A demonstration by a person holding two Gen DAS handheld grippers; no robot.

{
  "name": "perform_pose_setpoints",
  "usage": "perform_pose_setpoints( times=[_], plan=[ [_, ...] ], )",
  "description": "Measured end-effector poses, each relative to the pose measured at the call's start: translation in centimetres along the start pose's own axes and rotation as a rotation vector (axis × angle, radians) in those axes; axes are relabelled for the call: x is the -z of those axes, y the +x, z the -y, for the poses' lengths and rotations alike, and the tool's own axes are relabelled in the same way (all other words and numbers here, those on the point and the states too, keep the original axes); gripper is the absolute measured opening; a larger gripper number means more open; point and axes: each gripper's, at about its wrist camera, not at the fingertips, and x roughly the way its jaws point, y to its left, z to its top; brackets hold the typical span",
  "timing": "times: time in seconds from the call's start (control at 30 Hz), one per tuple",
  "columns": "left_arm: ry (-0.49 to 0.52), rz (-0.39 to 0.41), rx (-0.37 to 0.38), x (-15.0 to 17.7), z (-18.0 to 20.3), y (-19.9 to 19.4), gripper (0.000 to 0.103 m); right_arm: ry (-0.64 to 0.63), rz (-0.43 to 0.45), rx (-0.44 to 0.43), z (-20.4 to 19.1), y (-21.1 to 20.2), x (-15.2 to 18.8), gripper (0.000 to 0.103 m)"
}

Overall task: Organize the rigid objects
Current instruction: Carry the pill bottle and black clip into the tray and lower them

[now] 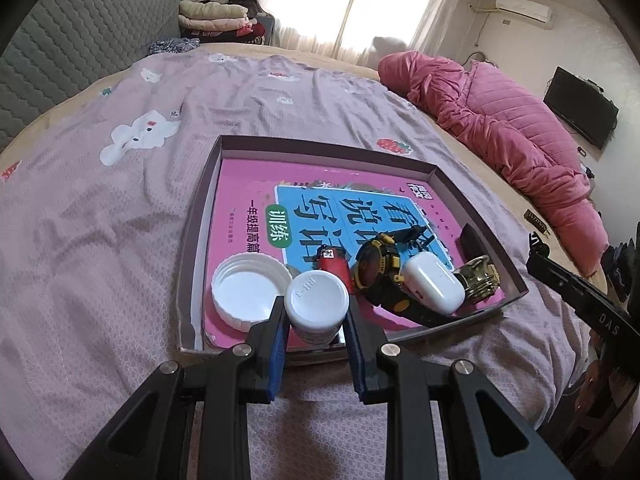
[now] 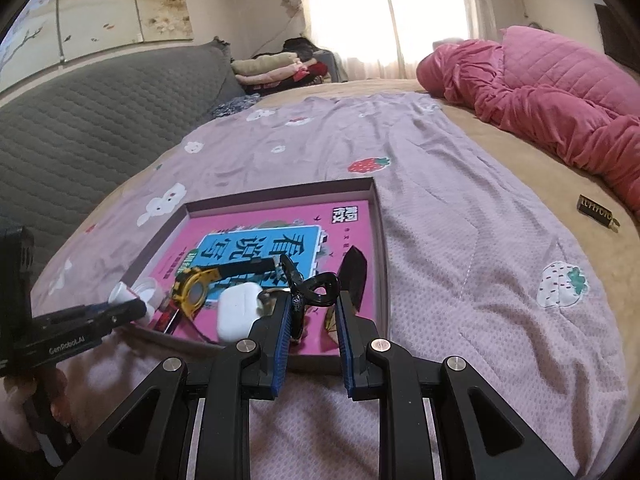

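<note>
While the left gripper (image 1: 316, 312) jaws clamp the white jar (image 1: 317, 307) over the tray (image 1: 480, 196), set it upright before releasing; the right gripper (image 2: 312, 304) jaws pinch a black hair clip (image 2: 316, 290).

White jar (image 1: 317, 307) between fingers (image 1: 269, 344)

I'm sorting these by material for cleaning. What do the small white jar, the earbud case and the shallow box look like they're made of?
The small white jar looks like matte moulded plastic: raised lettering on its lid. The earbud case seems glossy hard plastic, smooth with soft highlights. The shallow box looks like matte cardboard, judging by its thin folded walls and pale cut edges, though a coating can't be ruled out.
</note>
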Motion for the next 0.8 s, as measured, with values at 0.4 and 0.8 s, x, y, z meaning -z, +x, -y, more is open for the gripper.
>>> perform_pose_setpoints(
  times=[0.4,0.8],
  plan=[
    [0.031,0.001,-0.034,0.1,0.5,0.2,0.027,0.001,-0.047,0.034,0.6,1.8,0.2,0.022],
    [0.031,-0.001,-0.034,0.1,0.5,0.4,0.027,-0.017,-0.111,0.052,0.5,3.4,0.9,0.022]
  ],
)
